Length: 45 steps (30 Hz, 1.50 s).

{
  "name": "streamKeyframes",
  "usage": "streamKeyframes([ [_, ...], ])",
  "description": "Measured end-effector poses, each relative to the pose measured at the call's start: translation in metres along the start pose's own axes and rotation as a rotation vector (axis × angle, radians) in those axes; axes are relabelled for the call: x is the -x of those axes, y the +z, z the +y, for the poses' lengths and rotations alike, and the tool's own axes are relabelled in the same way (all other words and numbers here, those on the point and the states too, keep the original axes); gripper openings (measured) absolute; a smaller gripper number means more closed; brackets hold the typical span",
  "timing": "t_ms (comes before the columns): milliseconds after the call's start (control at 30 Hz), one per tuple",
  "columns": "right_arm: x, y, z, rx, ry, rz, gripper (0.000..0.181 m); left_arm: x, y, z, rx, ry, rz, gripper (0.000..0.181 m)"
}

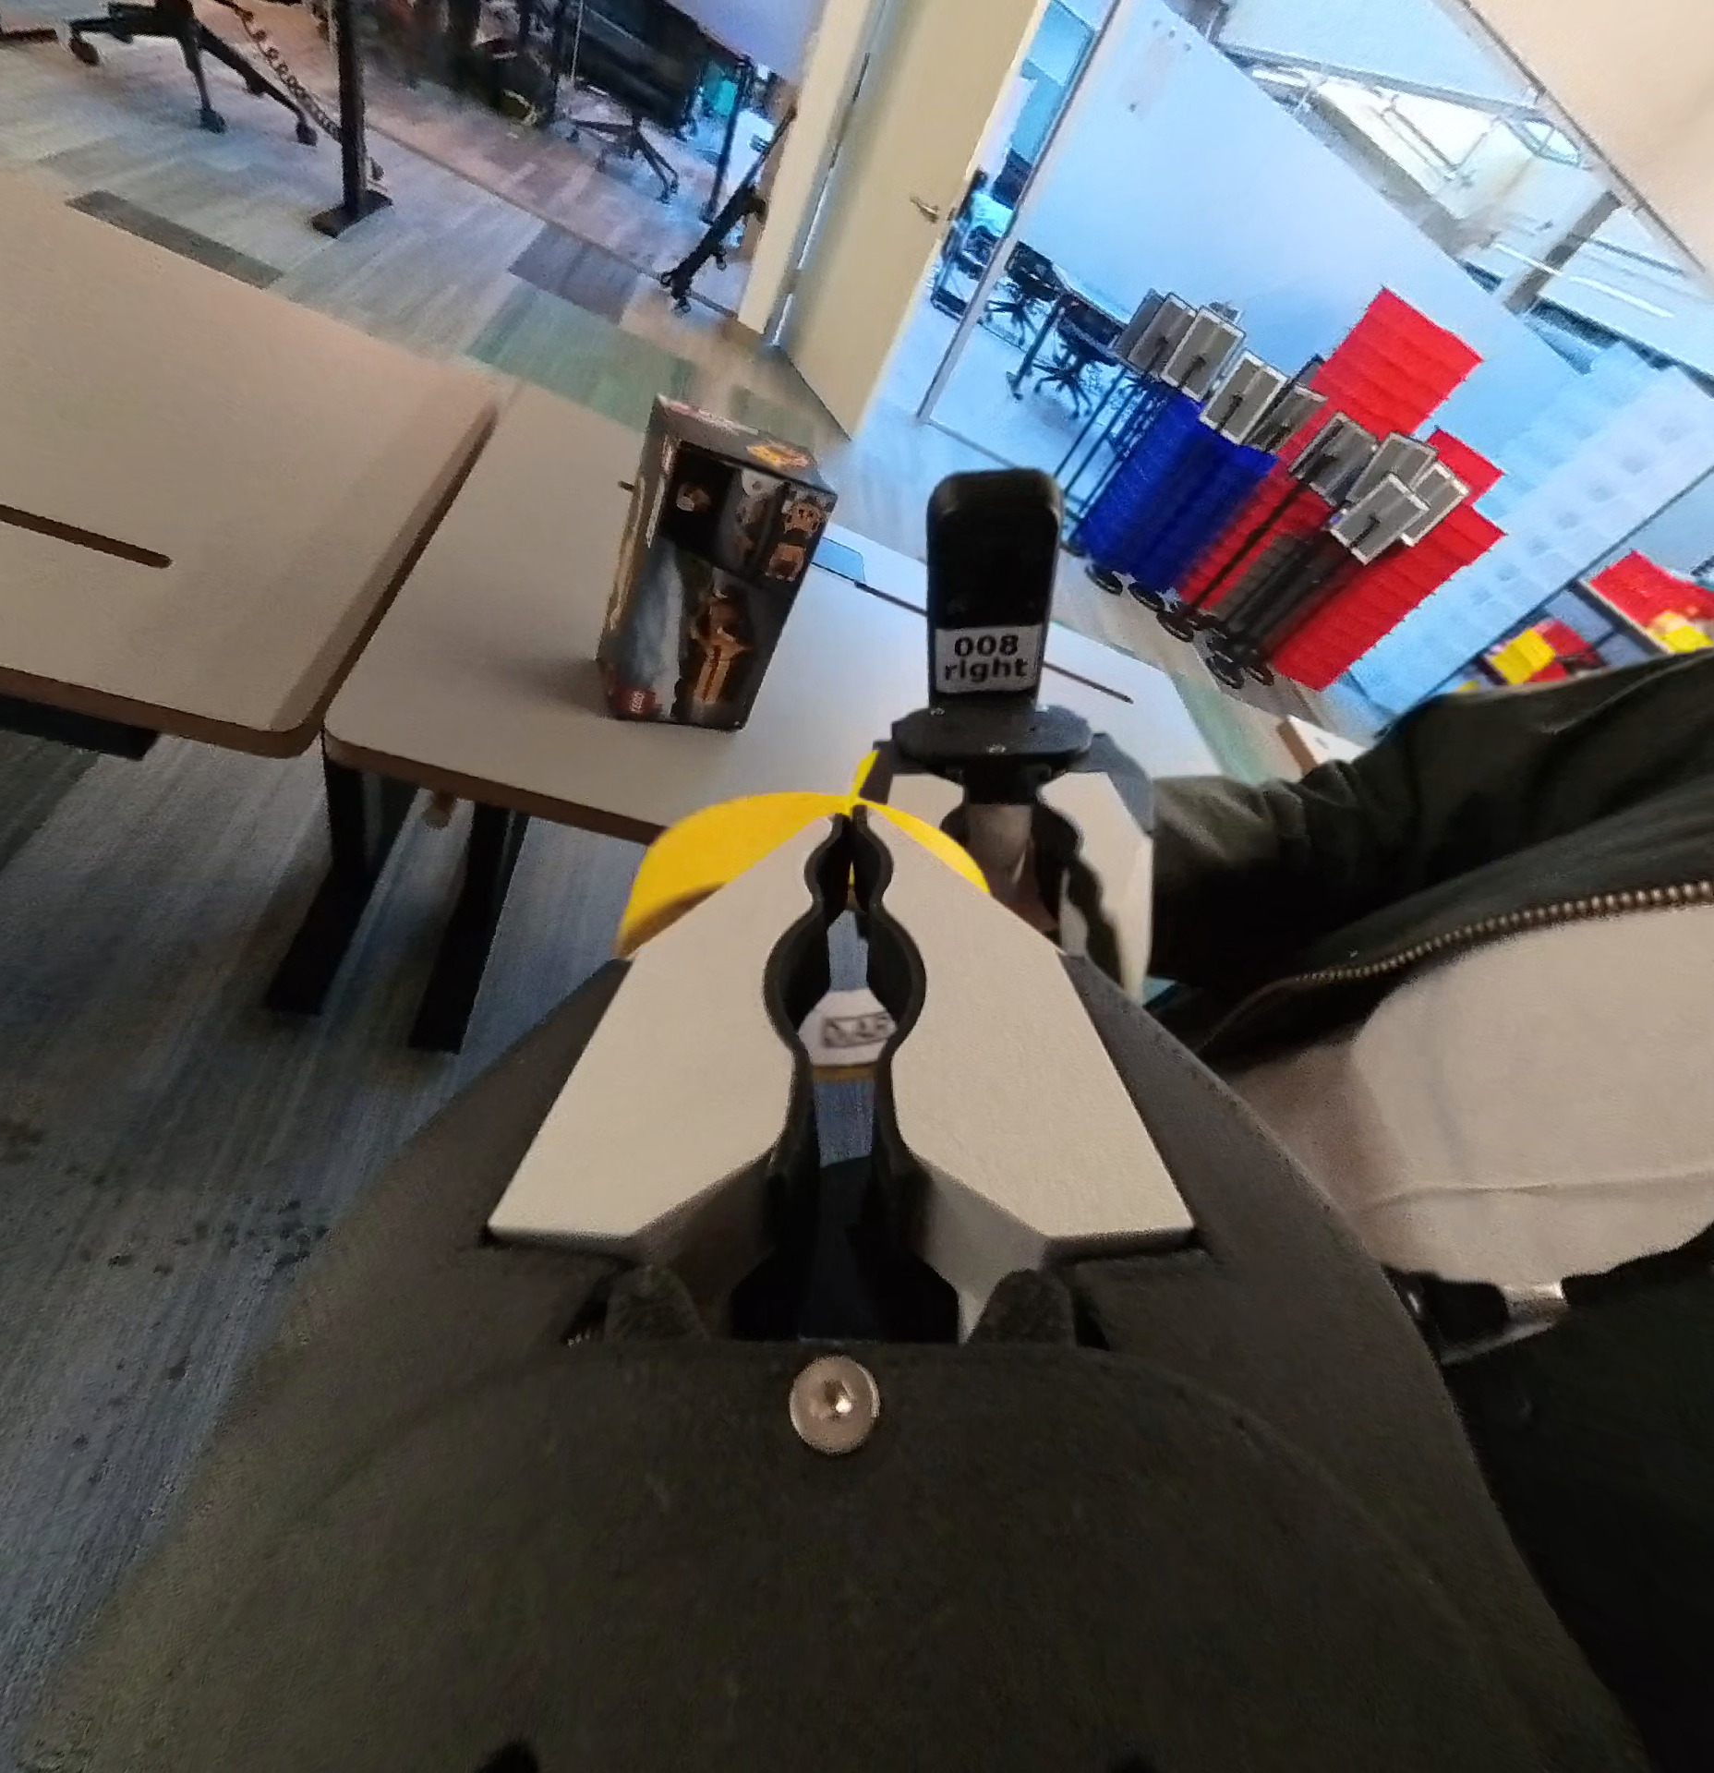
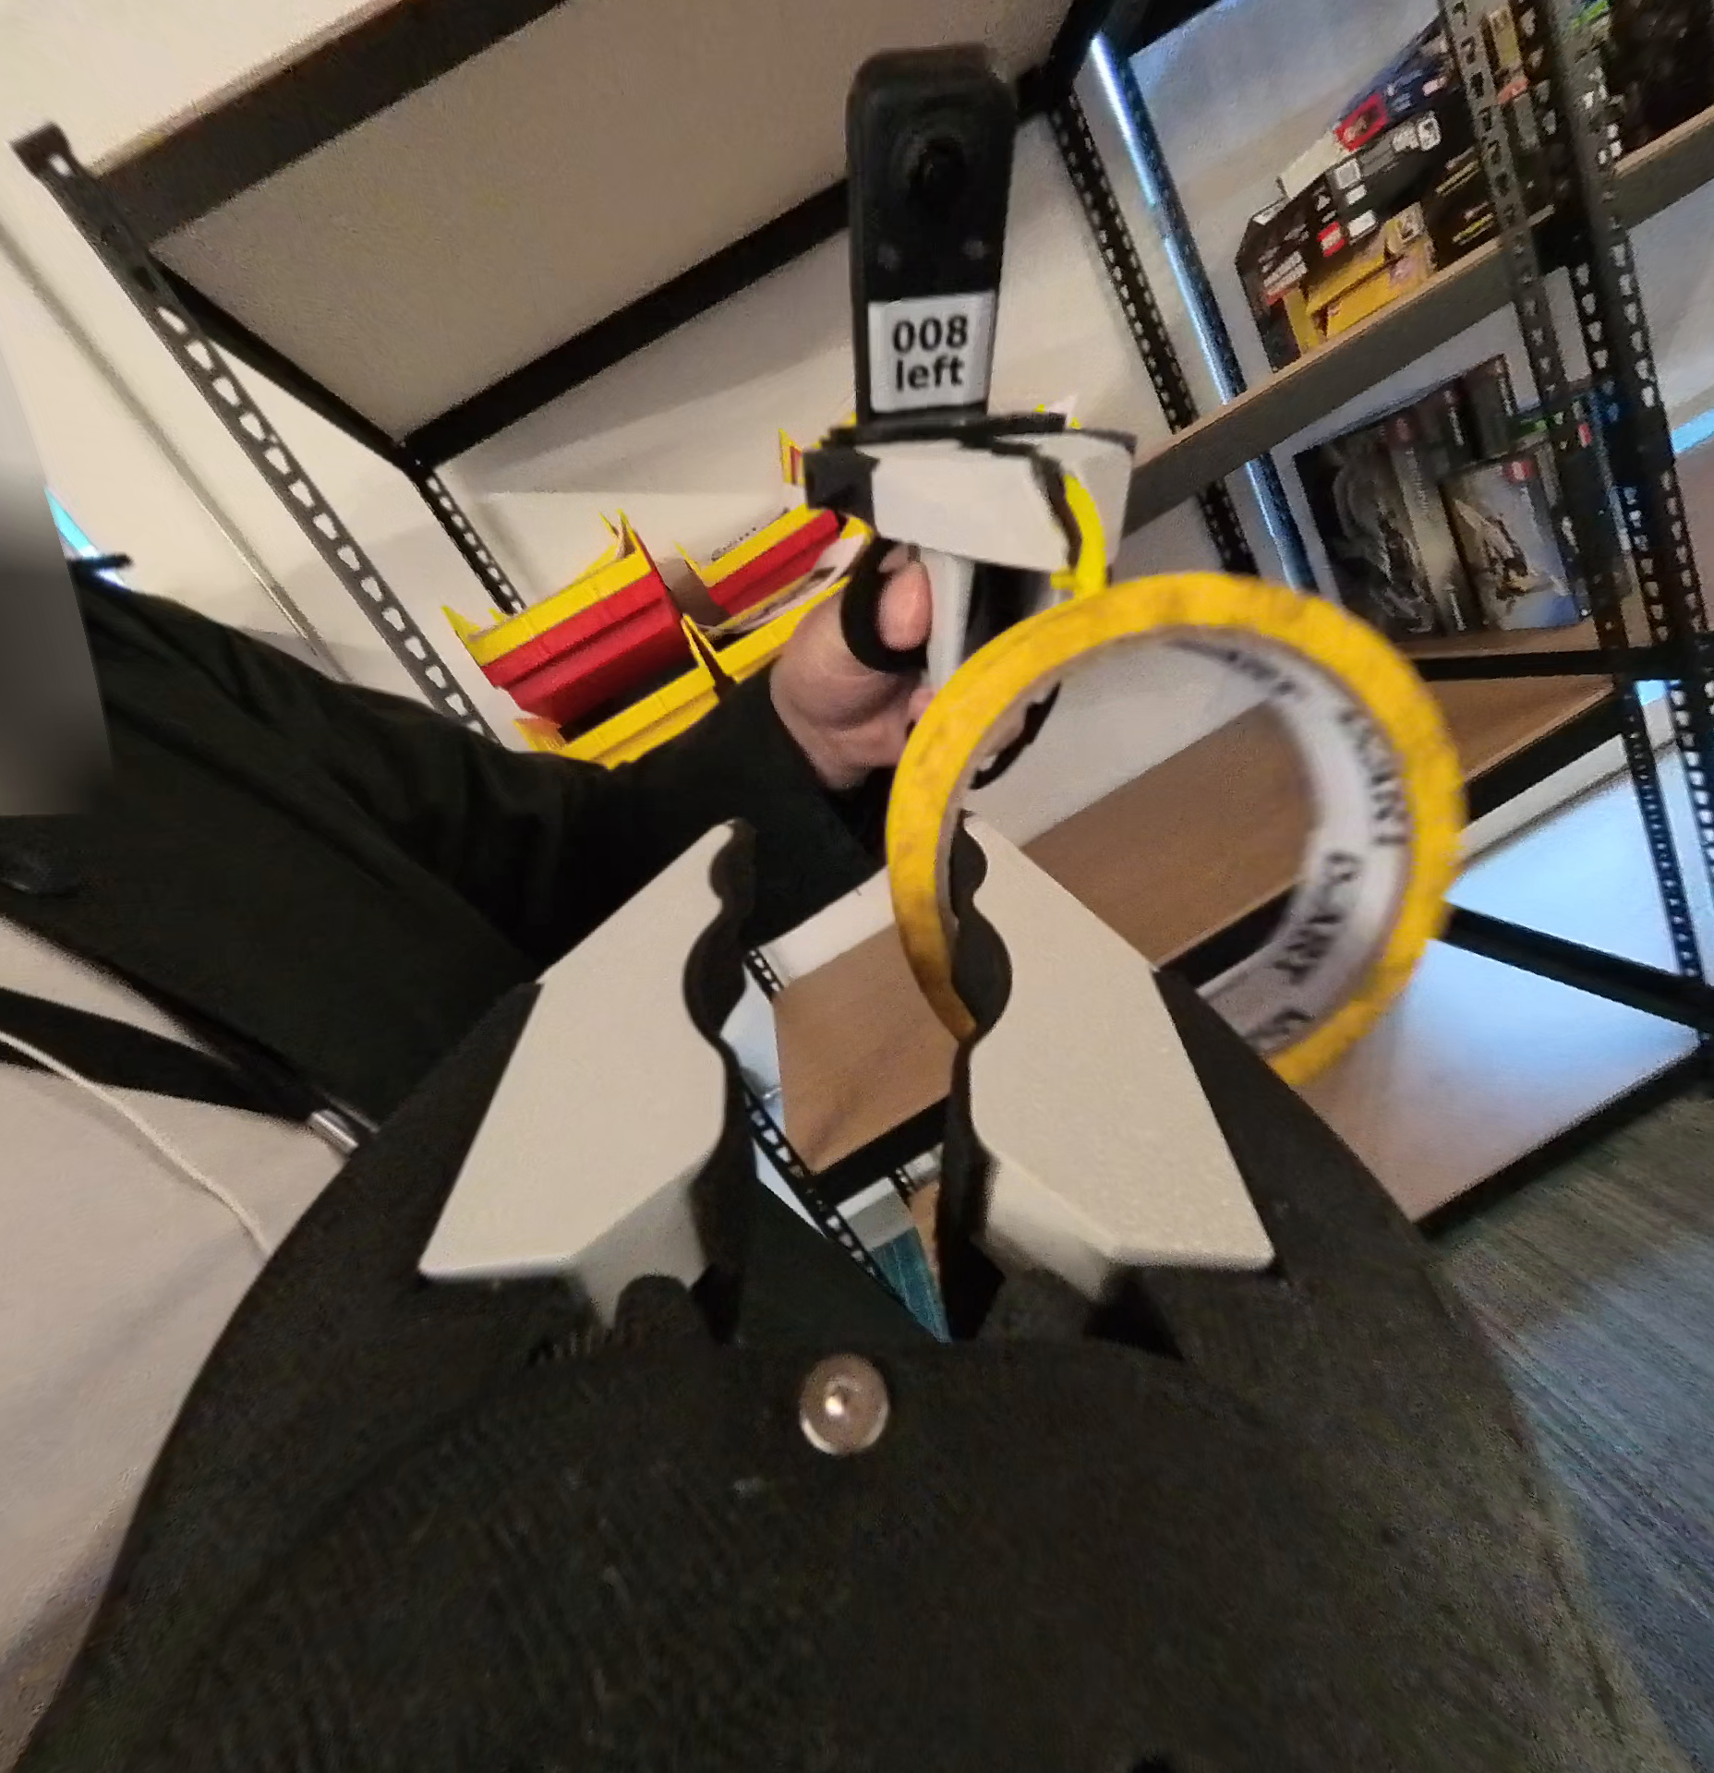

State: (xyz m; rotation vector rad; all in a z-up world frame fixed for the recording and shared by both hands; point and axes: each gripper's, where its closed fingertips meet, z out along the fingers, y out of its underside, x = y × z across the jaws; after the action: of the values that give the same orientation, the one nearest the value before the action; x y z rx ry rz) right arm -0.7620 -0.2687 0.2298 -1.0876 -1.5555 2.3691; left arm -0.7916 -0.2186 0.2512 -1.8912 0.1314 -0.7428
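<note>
Now two claws meet at one yellow tape roll.
Left claw [image 1: 855, 844] is closed on the tape roll [image 2: 1170, 815], which stands on edge, its hole facing the right claw [image 2: 848, 863]; this one is half open, one finger inside the ring.

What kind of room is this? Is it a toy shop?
Probably a workshop or office storeroom, not a shop. There are metal shelves stacked with toy boxes, stacks of red and blue bins, and plain tables.
</note>
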Motion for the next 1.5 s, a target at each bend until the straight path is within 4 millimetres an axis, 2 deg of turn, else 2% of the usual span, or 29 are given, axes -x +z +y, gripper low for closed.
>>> streamKeyframes([
  [133,-0.01,-0.009,0.007,0.013,-0.038,0.048,0.011,-0.002,0.014,0.004,0.064,0.011,0.005,0.0],
  [233,-0.027,-0.018,0.014,0.029,0.027,0.128,0.01,0.006,0.016,0.011,0.109,0.082,-0.062,0.0],
  [400,-0.043,-0.025,0.024,0.0,0.209,0.162,0.011,0.01,0.023,0.022,0.185,0.24,-0.16,0.0],
  [567,-0.06,-0.033,0.033,0.008,0.296,0.23,0.011,0.005,0.027,0.029,0.215,0.283,-0.174,0.0],
  [800,-0.076,-0.04,0.032,-0.054,0.482,0.239,0.009,-0.011,0.03,0.031,0.228,0.321,-0.161,0.0],
  [900,-0.07,-0.038,0.035,-0.072,0.56,0.181,0.009,-0.014,0.032,0.032,0.228,0.347,-0.164,0.0],
  [1033,-0.043,-0.034,0.035,-0.079,0.474,0.06,0.017,-0.02,0.029,0.016,0.129,0.218,-0.102,0.0],
  [1167,-0.026,-0.039,0.056,-0.029,0.342,0.068,0.021,-0.025,0.03,0.008,0.088,0.135,-0.052,0.0],
  [1267,-0.017,-0.041,0.069,-0.026,0.285,0.101,0.017,-0.032,0.038,0.013,0.134,0.143,-0.019,0.0],
  [1367,-0.022,-0.054,0.076,-0.019,0.271,0.21,0.013,-0.033,0.055,0.025,0.214,0.253,-0.044,0.0],
  [1500,-0.025,-0.089,0.079,-0.073,0.355,0.315,0.015,-0.049,0.084,0.028,0.234,0.299,0.017,0.0],
])
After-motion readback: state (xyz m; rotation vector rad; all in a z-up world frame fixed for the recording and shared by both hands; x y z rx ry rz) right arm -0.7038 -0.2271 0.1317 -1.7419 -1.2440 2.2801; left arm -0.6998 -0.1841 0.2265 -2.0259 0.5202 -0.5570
